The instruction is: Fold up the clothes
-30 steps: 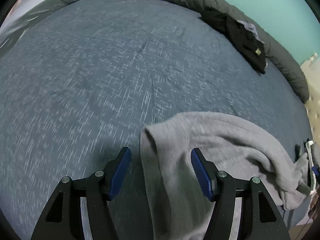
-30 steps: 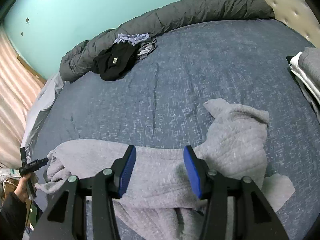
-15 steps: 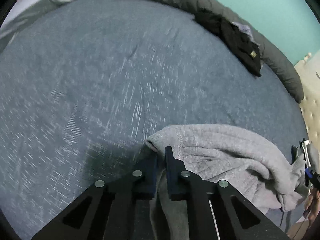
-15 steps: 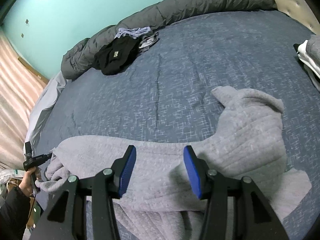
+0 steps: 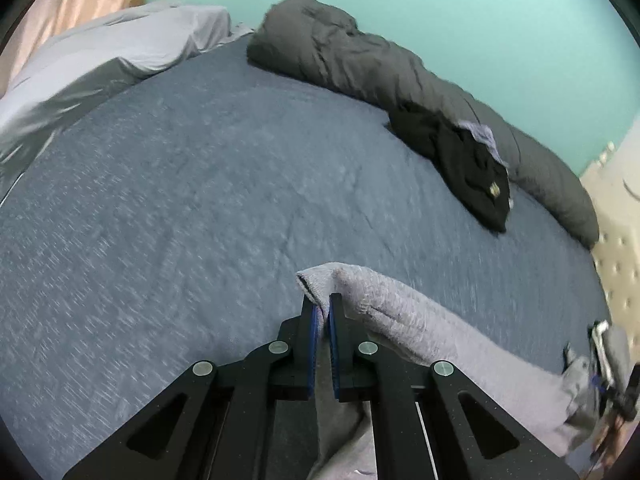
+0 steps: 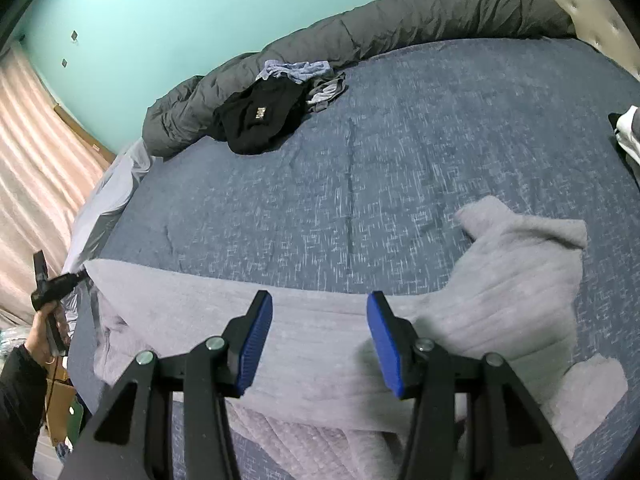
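Since the frame half a second back, the grey garment's [image 5: 404,320] corner has been lifted clear of the bed [image 5: 200,220] by the left gripper [image 5: 323,312]; more of the far wall [image 5: 440,20] is now taken in by the left wrist view. Fingers [image 5: 310,344] of the left gripper are closed almost fully, with a fold of the grey fabric pinched between the blue pads. From that pinch the cloth is draped away to the right of the fingers and downward, toward the lower right edge of the view.

Right gripper [image 6: 320,340] is held wide open, nothing gripped. Its fingers [image 6: 256,344] are seen over the garment's [image 6: 320,344] middle; contact with the fabric cannot be told. A stretched straight edge of the cloth is seen just ahead of the fingertips, running left to where it is held by the left gripper [image 6: 60,280], gripped in a person's hand [image 6: 46,324]. A sleeve [image 6: 528,240] is spread flat on the bed ahead and right of the right fingers.

Well beyond both pairs of fingers, a black garment [image 6: 264,120] is piled against a rolled dark grey duvet [image 6: 360,36] at the bed's far edge. Folded clothes [image 6: 628,132] are partly seen at the far right.
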A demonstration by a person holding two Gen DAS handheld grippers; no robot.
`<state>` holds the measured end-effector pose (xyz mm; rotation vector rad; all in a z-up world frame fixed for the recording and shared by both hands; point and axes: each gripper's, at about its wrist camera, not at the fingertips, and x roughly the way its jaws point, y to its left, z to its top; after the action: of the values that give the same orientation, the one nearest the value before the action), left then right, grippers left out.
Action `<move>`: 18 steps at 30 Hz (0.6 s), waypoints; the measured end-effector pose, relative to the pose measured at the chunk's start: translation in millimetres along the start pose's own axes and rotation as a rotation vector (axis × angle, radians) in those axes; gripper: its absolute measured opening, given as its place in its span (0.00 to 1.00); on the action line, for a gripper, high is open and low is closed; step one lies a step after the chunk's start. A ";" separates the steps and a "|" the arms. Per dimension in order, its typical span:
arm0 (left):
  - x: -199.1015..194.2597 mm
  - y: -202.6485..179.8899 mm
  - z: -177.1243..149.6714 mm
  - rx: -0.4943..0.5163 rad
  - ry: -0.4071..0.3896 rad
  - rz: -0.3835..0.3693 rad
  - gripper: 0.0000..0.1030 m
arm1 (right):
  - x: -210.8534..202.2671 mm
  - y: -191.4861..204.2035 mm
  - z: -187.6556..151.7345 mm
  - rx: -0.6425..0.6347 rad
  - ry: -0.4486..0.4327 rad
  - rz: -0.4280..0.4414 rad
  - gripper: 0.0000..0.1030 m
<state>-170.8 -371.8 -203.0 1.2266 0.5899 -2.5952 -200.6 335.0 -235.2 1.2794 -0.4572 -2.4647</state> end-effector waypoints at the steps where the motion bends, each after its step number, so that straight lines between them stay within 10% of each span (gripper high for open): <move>1: 1.7 3.3 4.3 -0.006 -0.001 0.009 0.05 | 0.3 -0.1 0.5 -0.003 0.002 -0.002 0.49; 11: 30.3 18.5 7.8 0.022 0.093 0.081 0.14 | 0.6 -22.2 4.5 0.015 0.015 -0.093 0.49; 14: 24.3 27.8 -9.8 -0.008 0.111 0.053 0.41 | -7.5 -42.4 10.6 0.067 -0.008 -0.117 0.61; 18: 13.2 31.8 -38.9 0.029 0.139 0.070 0.44 | -16.4 -74.3 20.9 0.102 -0.016 -0.204 0.62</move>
<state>-141.0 -383.5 -243.9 1.4202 0.5255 -2.4846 -219.1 411.3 -243.3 1.4118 -0.4843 -2.6514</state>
